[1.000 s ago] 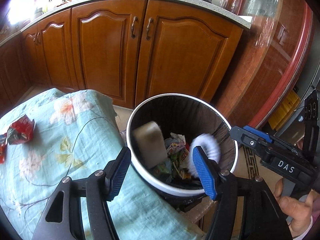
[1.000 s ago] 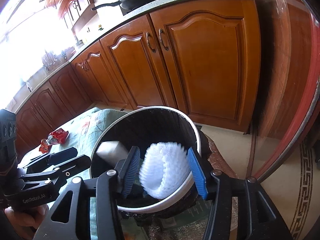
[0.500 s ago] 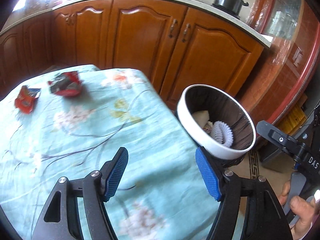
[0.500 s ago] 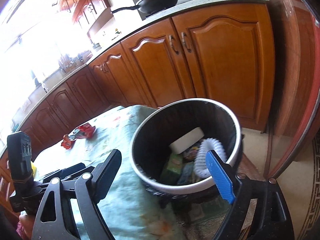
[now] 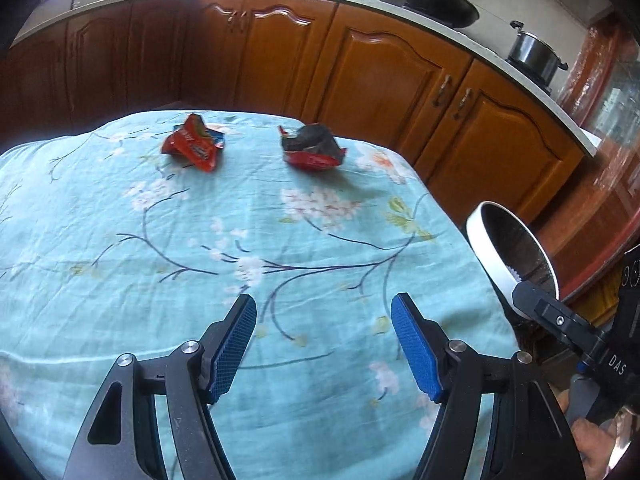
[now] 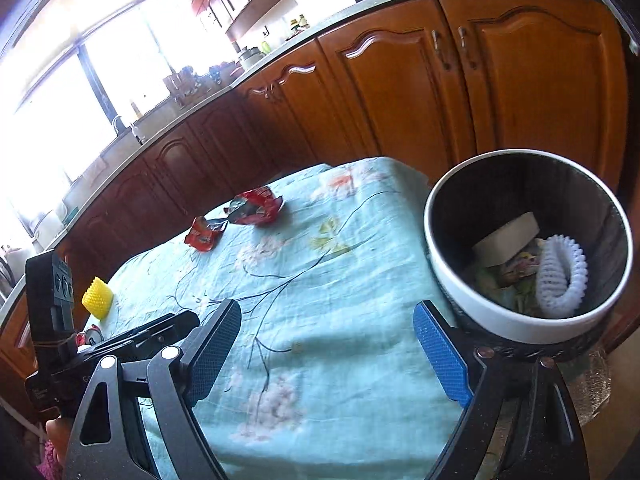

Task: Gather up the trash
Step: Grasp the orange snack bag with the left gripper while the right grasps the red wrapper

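Gaping empty, both tools (image 5: 323, 344) (image 6: 346, 354) over tablecloth (image 5: 280, 240); 2 crumpled wrappers (image 5: 194, 143) (image 5: 312, 147), axis unclear.

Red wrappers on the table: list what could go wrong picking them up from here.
1. Both red wrappers are crumpled and light; the left gripper, with open jaws, may push one along the tablecloth or pinch its wrinkled fabric.
2. The trash bin sits off the table's edge, so a loosely held wrapper could drop short.

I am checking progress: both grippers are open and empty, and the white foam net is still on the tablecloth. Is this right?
Not entirely. The white foam net already lies inside the trash bin, as the right wrist view shows. Both the left gripper and the right gripper are indeed open and empty.
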{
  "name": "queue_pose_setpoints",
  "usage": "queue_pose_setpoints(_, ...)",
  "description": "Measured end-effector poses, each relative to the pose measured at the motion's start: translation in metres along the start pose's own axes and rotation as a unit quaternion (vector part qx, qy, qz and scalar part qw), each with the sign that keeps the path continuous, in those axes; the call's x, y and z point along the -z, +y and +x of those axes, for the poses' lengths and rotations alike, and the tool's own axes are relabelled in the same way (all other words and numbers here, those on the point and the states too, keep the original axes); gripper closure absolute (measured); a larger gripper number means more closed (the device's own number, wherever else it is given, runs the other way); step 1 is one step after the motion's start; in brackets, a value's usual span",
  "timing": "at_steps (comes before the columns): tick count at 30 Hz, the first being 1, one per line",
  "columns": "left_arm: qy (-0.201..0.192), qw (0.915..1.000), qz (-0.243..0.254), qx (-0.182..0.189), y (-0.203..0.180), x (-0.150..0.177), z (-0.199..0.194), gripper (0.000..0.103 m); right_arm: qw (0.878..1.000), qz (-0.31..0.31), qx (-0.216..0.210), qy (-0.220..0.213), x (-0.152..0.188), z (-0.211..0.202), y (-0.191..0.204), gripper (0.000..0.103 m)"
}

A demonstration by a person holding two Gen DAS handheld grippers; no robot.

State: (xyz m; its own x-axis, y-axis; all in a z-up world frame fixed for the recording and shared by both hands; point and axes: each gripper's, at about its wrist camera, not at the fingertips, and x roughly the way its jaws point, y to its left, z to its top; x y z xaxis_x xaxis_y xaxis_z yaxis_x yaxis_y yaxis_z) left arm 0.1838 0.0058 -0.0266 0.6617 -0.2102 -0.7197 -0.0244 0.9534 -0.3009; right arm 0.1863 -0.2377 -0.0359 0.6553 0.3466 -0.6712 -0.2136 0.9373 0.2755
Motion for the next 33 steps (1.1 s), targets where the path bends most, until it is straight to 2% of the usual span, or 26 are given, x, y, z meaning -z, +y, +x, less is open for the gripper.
queue_pose_setpoints(13,-0.012,0.9973,-0.036,-0.063,0.058,-0.014,-0.003,0.034,0.999,-0.034,-0.015,0.032,-0.010,0.069,0.052,0.014)
queue_pose_setpoints(18,-0.017,0.9958,-0.033,-0.084,0.067,-0.032,0.006,0.034,0.998,-0.030,-0.018,0.048,-0.027,0.094,0.064,0.014)
queue_pose_setpoints(25,-0.021,0.9936,-0.023,-0.108,0.069,-0.067,0.030,0.034,0.999,-0.034,-0.016,0.039,-0.053,0.121,0.080,0.014)
queue_pose_setpoints(33,-0.025,0.9929,-0.011,-0.116,0.071,-0.099,0.056,0.033,0.998,-0.040,-0.013,0.038,-0.077,0.147,0.088,0.014)
